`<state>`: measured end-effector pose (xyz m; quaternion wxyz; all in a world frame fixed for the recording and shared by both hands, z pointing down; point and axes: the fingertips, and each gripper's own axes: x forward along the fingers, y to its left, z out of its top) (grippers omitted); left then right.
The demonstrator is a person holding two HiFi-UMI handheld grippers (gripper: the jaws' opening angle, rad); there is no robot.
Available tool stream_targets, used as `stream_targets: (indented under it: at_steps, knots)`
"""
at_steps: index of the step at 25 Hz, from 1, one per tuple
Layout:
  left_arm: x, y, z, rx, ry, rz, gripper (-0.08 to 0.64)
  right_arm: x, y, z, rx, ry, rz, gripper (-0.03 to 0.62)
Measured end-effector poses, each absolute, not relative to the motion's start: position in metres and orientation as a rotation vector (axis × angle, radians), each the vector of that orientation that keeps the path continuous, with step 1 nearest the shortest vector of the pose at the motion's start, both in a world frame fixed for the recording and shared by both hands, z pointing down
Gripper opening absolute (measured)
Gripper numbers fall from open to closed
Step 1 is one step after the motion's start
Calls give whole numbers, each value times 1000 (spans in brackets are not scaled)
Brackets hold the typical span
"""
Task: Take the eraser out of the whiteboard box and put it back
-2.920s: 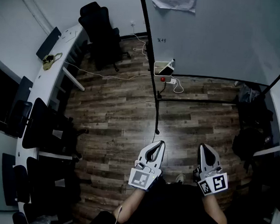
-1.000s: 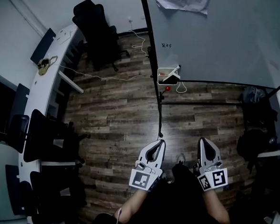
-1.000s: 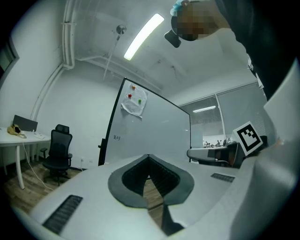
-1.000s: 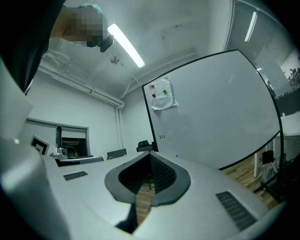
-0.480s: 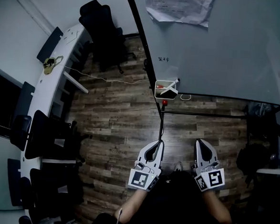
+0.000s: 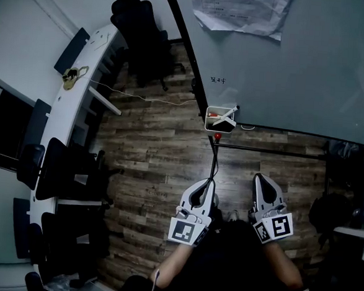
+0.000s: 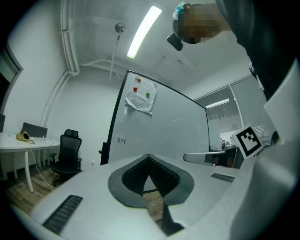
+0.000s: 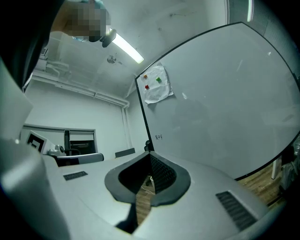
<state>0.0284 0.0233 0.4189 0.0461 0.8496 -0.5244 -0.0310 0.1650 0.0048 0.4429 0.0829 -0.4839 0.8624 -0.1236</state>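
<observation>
The person has walked closer to the whiteboard [image 6: 299,63] since a moment ago: its frame and the small white whiteboard box [image 6: 209,119] hung on its lower edge now sit nearer the tongs than before, with less wooden floor [image 6: 156,152] between them. Both tongs are held out level towards the board as earlier. The left gripper [image 6: 208,183] has its jaws pressed together on nothing, and the right gripper [image 6: 258,177] is likewise closed and empty. The eraser [image 6: 226,122], a pale block lying tilted, is in the box, ahead of both tongs, well apart from them, and closer to the left one's line than the right's.
</observation>
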Motion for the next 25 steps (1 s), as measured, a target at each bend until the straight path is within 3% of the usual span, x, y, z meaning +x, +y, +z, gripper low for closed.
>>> stream_targets:
  at_steps: [25]
  knots:
    - [-10, -84, 449, 2607, -1448, -102, 6, 109, -94, 493, -1590, 2536, -492, 12]
